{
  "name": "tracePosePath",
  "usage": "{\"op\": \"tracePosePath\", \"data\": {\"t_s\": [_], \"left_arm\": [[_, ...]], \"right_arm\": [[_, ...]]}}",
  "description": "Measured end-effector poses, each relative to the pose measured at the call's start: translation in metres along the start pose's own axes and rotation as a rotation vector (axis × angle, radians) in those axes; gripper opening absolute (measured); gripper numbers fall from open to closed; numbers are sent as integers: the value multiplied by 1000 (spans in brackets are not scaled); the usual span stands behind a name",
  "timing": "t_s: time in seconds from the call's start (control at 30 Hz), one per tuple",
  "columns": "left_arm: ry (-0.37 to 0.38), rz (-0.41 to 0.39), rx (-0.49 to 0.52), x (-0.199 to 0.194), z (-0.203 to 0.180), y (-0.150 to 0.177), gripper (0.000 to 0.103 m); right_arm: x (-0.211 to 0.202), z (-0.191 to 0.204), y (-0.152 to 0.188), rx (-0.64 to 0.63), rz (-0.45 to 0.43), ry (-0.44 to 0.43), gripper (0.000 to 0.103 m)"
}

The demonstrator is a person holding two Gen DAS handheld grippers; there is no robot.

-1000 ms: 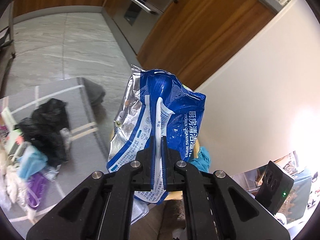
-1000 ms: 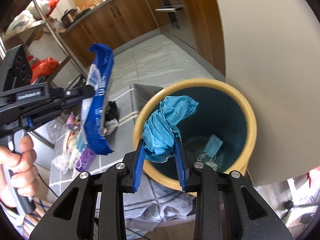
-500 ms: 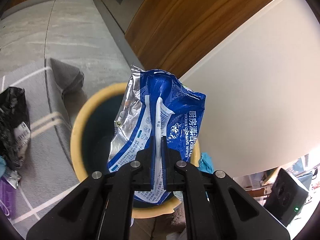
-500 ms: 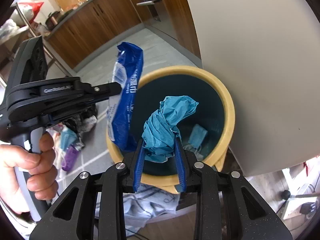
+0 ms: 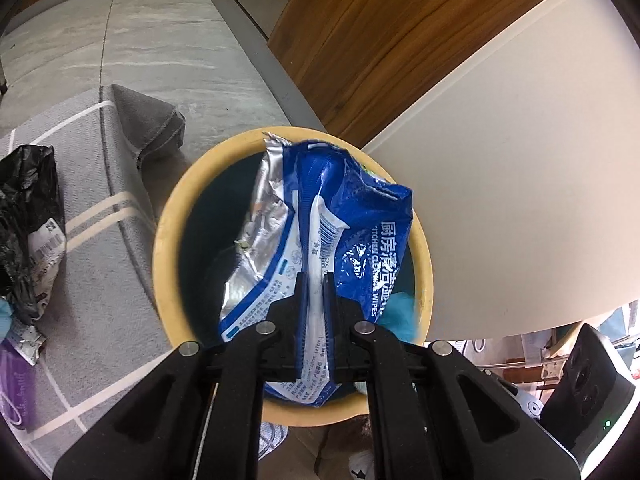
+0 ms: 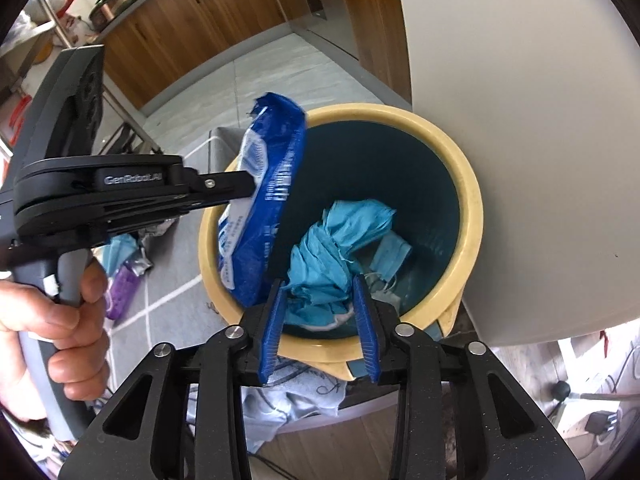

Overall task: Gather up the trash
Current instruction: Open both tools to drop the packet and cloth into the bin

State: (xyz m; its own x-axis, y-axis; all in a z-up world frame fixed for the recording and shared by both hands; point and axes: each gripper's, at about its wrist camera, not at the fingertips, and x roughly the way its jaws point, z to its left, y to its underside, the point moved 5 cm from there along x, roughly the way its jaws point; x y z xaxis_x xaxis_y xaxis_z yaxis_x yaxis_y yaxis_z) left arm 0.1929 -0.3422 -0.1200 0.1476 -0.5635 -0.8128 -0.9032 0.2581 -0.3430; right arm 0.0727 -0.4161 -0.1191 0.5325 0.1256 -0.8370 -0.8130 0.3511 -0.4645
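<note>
Foil-and-blue wipes pack point(image 5: 316, 236) pinched flat in left gripper point(image 5: 316, 312), clamped along the middle seam near the barcode strip. Hangs directly over the mouth of the yellow-rimmed bin point(image 5: 168, 216). Empty-looking, crinkled film: judged very light, limp, somewhat slick. Seam fold is the sensible grab point, stiffer than the loose panels. More litter on the grey mat point(image 5: 84, 184) to the left: black bag point(image 5: 28, 220), purple packet point(image 5: 16, 384).

Right wrist view: right gripper point(image 6: 320, 312) holding crumpled teal cloth point(image 6: 332, 252) between the blue pads point(image 6: 272, 328), just above the near rim of the bin point(image 6: 472, 216). Pads spread fairly wide; grip looks loose, bundle may be starting to let go, can't be sure. Soft, compressible, near weightless; any bunched fold works as a hold. Face mask point(image 6: 394, 250) already lying in the bin bottom. Pack seen edge-on at the left rim, partly below rim level. Both items positioned for drop; release likely next.
</note>
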Motion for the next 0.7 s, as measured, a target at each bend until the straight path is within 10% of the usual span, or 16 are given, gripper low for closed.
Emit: {"op": "tracePosePath", "data": {"t_s": [0.2,0.7], "left_arm": [[-28,-25,13,-24,5,-3,42],[-99,-129,101,-91,29,-6,74]], "right_arm": [[-3,-5,-1,15,-16,5,46],[-10,17,-12,7,-66,-28,63]]}}
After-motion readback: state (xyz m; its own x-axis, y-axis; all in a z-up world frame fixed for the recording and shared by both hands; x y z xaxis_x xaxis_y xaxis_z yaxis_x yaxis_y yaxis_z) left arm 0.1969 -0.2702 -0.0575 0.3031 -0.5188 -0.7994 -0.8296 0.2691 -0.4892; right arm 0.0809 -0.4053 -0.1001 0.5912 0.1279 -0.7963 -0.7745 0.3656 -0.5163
